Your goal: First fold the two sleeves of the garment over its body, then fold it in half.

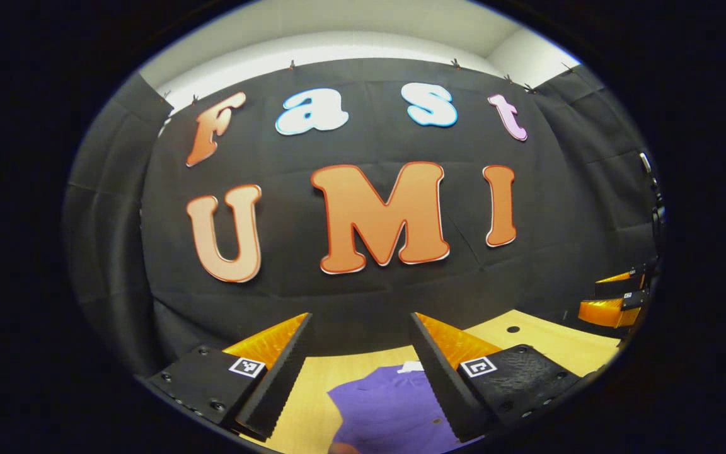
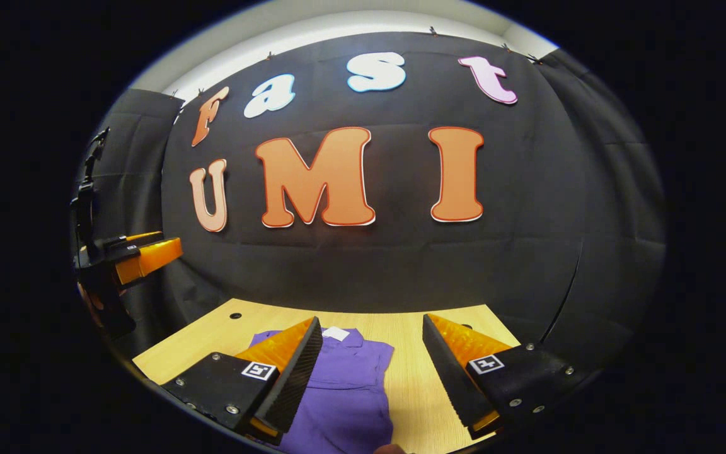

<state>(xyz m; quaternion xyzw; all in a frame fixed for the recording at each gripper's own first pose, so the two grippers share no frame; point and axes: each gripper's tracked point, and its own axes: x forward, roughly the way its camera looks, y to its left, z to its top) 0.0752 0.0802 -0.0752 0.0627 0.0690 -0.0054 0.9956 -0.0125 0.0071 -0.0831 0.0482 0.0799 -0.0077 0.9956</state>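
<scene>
Left gripper view: I held the left tool [image 1: 360, 353] raised above the light wooden desk [image 1: 546, 343], its fingers spread apart and clamped on nothing. Below and between them lay the purple short-sleeved garment [image 1: 388, 410], flat on the desk, with a white neck label [image 1: 411, 367] at its far edge. The right tool [image 1: 615, 302] appeared at the right edge, also raised off the desk.

Right gripper view: I held the right tool [image 2: 372, 356] above the same desk [image 2: 457, 321], fingers apart and gripping nothing. The garment [image 2: 350, 391] lay beneath its left finger, collar toward the black cloth wall [image 2: 527, 252]. The left tool [image 2: 142, 255] hung at the left, well apart from the garment.
</scene>
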